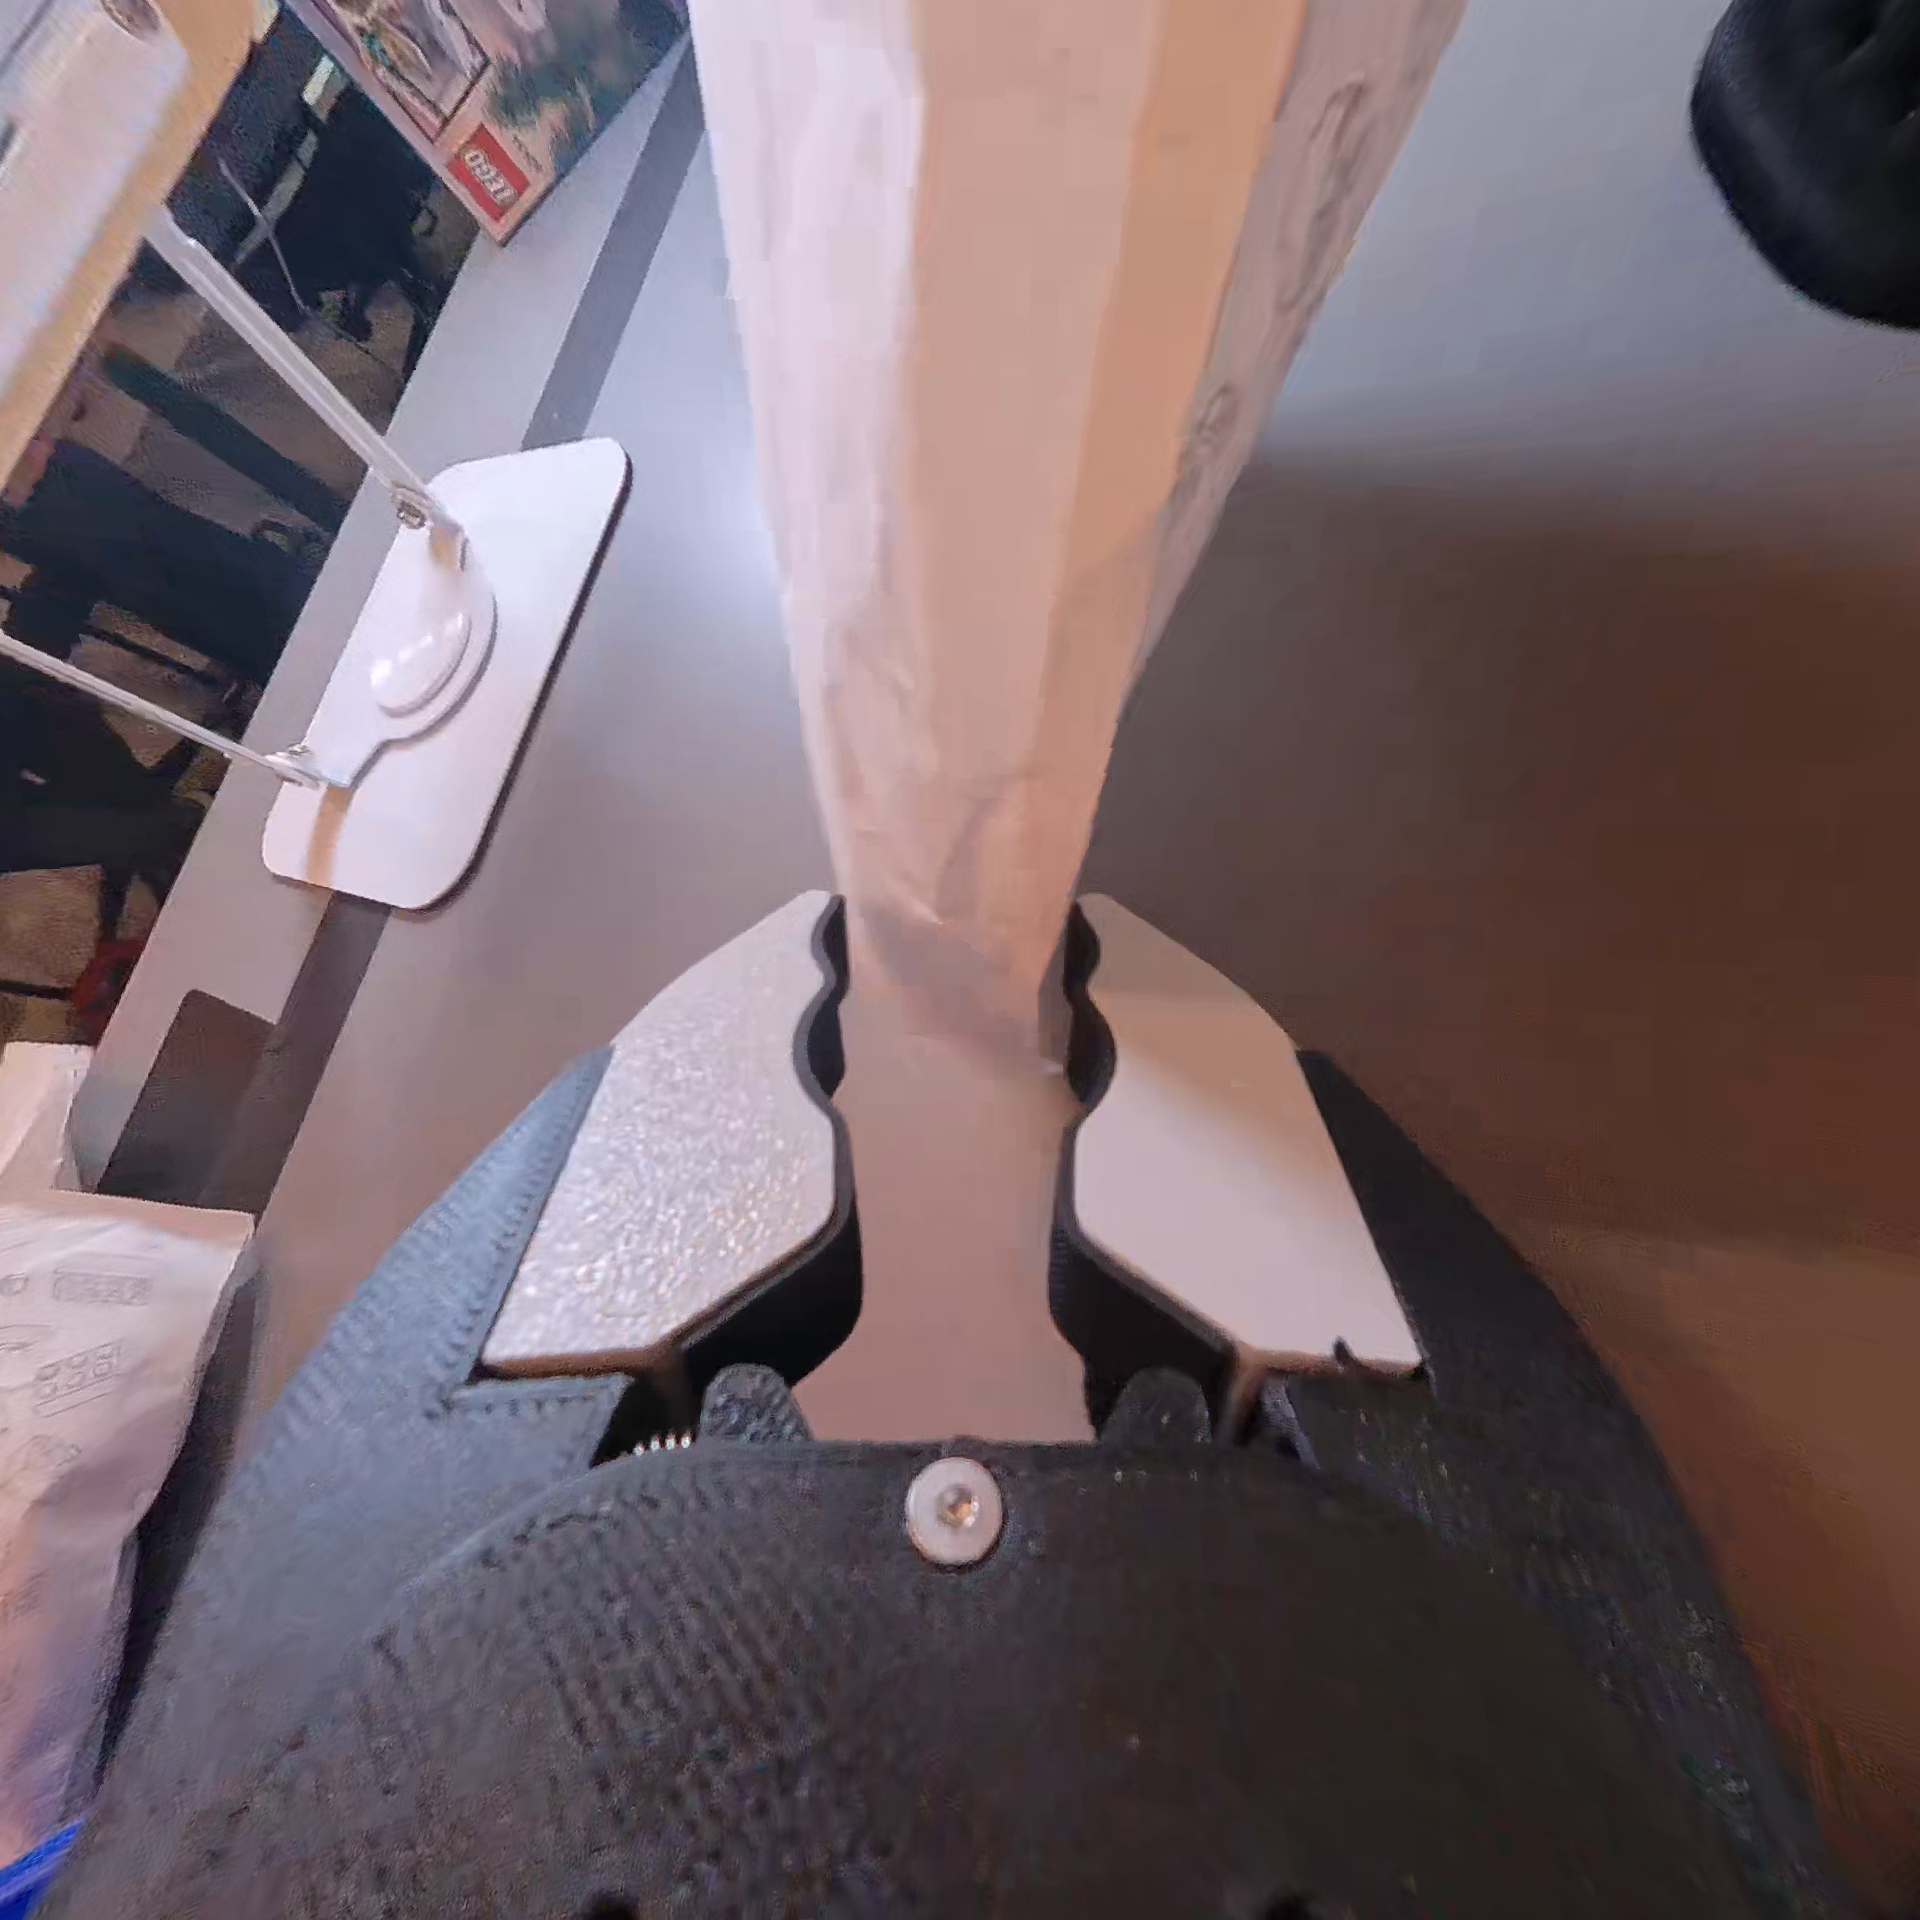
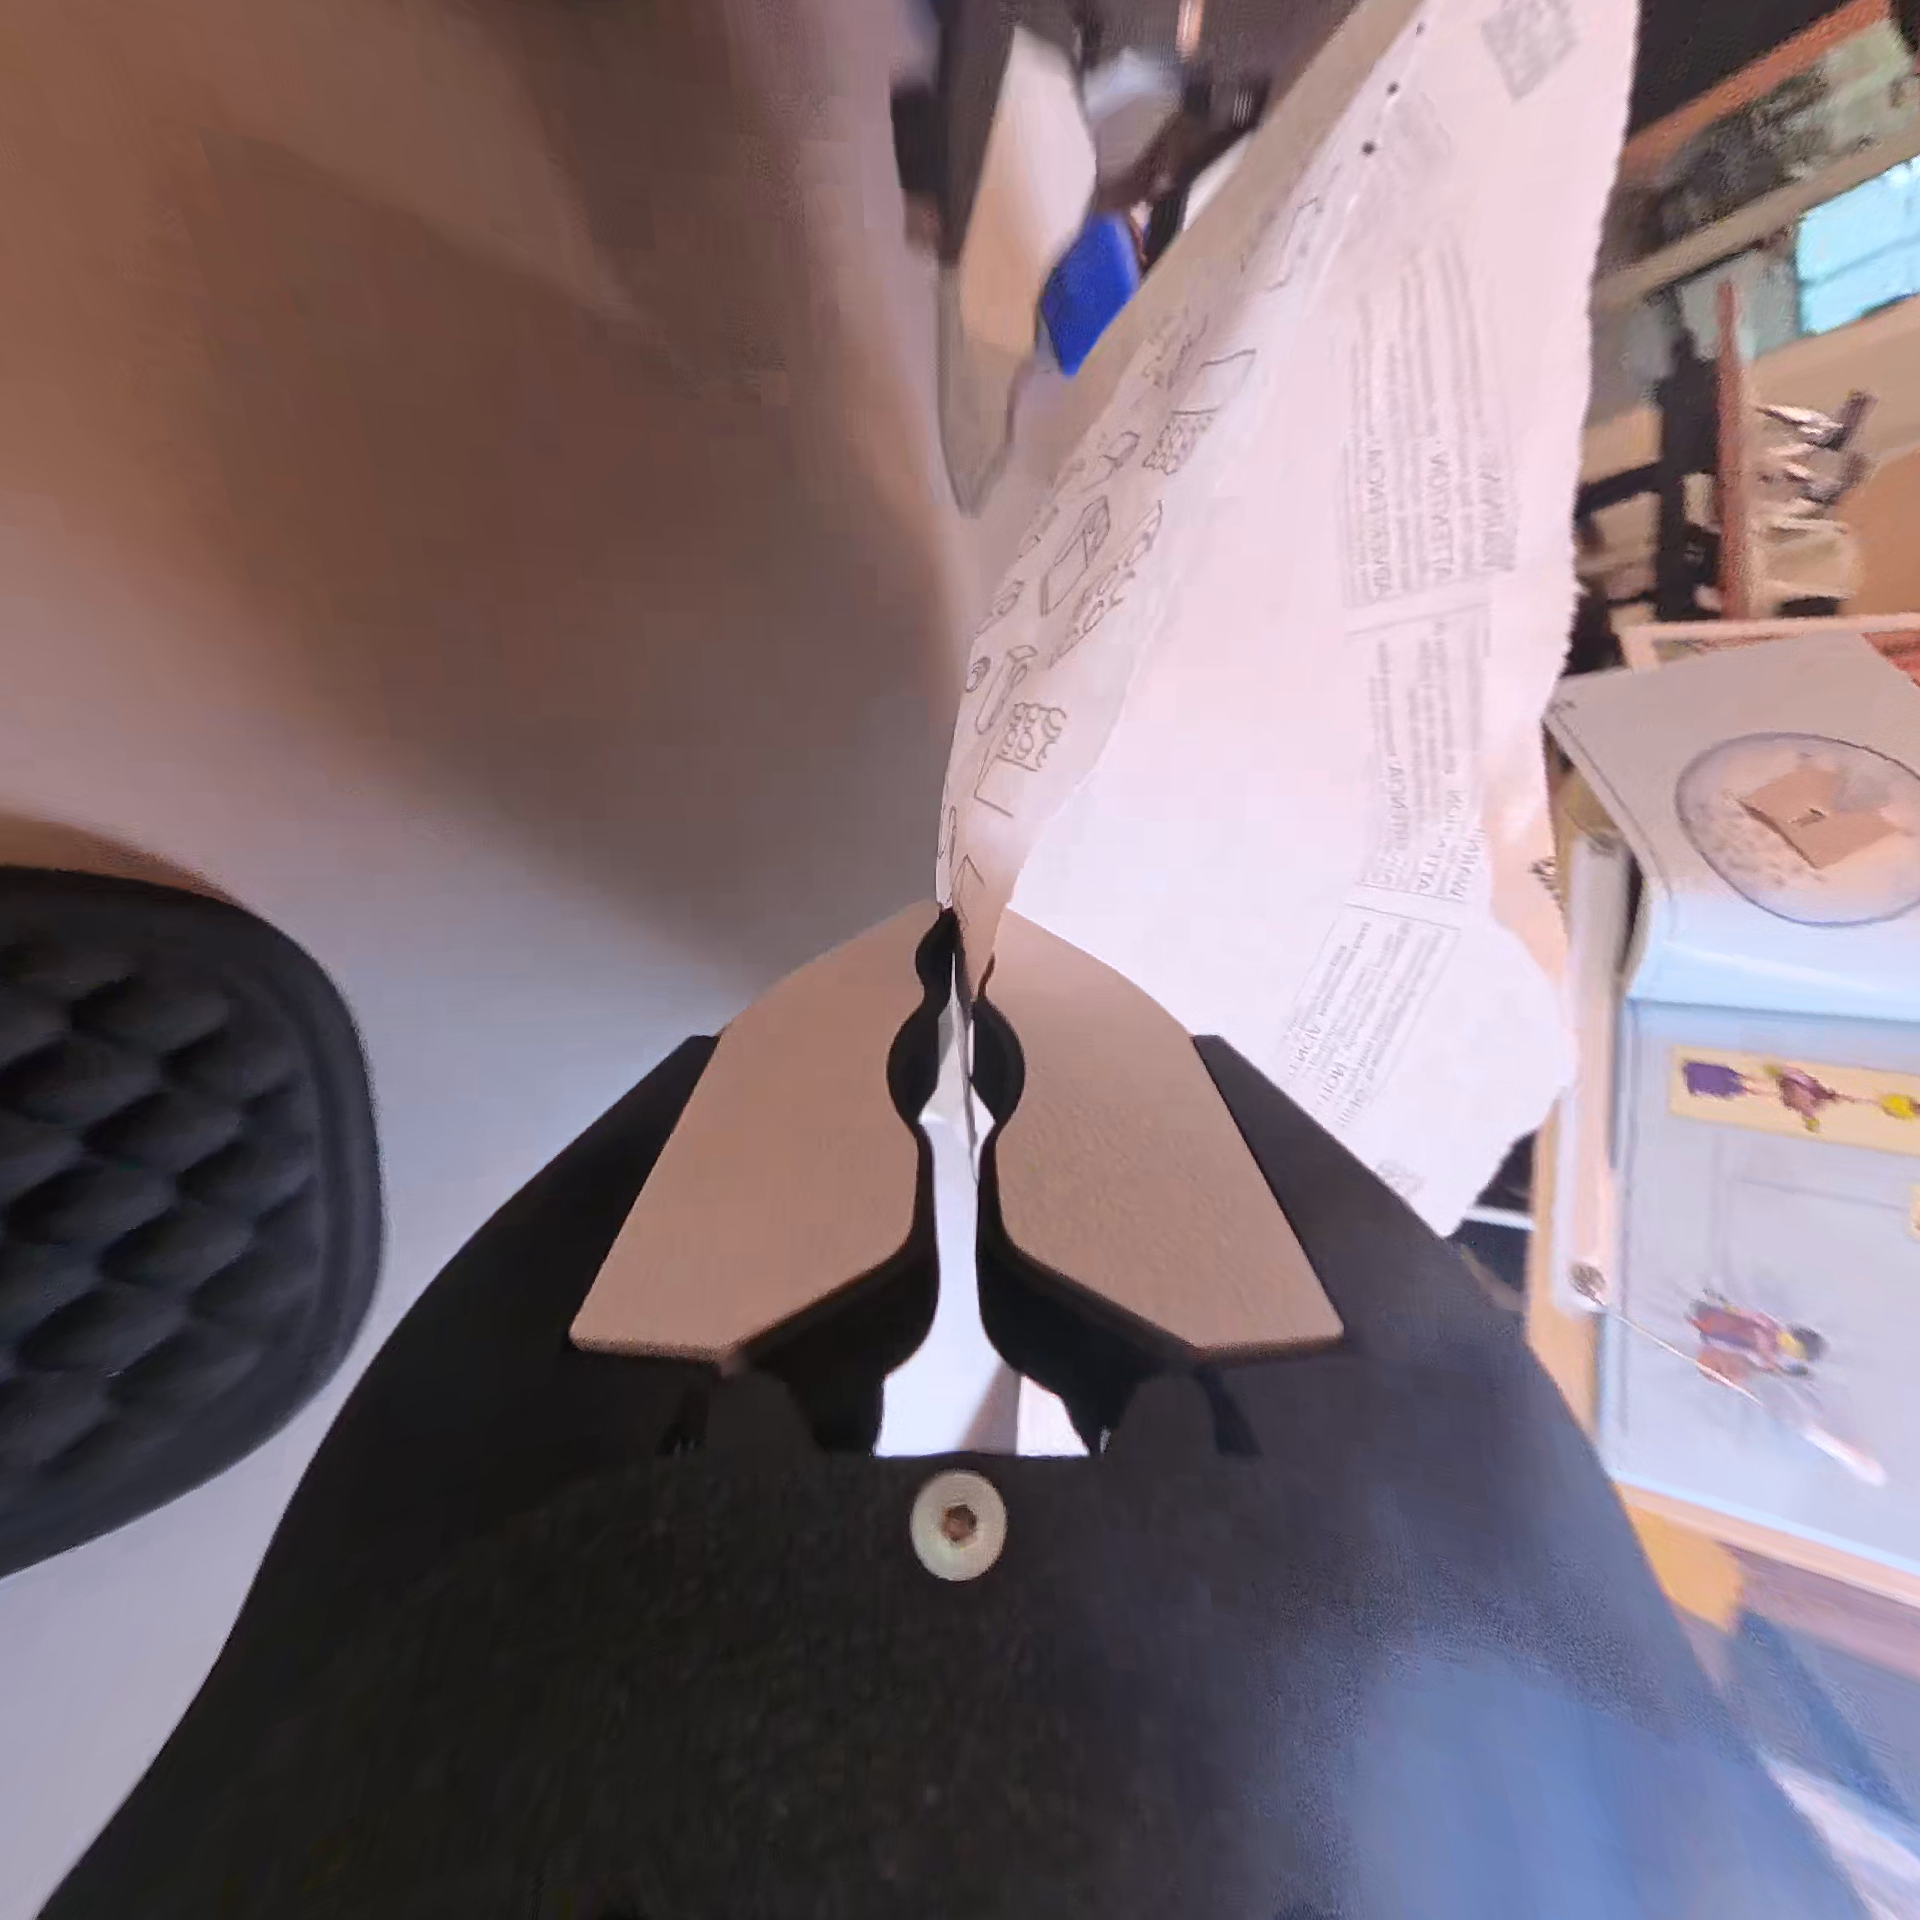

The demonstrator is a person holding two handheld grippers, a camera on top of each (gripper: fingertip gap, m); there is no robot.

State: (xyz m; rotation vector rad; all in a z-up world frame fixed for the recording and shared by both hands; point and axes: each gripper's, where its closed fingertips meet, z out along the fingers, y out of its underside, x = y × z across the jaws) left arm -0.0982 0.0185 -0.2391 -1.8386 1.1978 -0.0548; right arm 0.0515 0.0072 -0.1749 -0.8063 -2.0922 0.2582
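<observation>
A white paper bag [image 1: 987, 468] with printed drawings stretches away from my left gripper [image 1: 951, 935] over the grey table [image 1: 1455, 831]. The bag's narrow end lies between the left fingers, which stand apart. I see no clear pinch on it. In the right wrist view my right gripper [image 2: 961, 935] is shut on a thin edge of the same printed paper bag [image 2: 1299, 623], which rises up and to the right from the fingertips. A black textured object [image 2: 156, 1195] sits close at the left, and a black shape [image 1: 1818, 156] shows at the top right of the left wrist view.
A white flat stand base [image 1: 447, 675] with thin metal rods sits near the table's left edge. A boxed toy set [image 1: 468, 104] lies farther back. Another printed bag [image 1: 83, 1403] lies at the lower left. A light blue picture box [image 2: 1766, 1143] stands at the right.
</observation>
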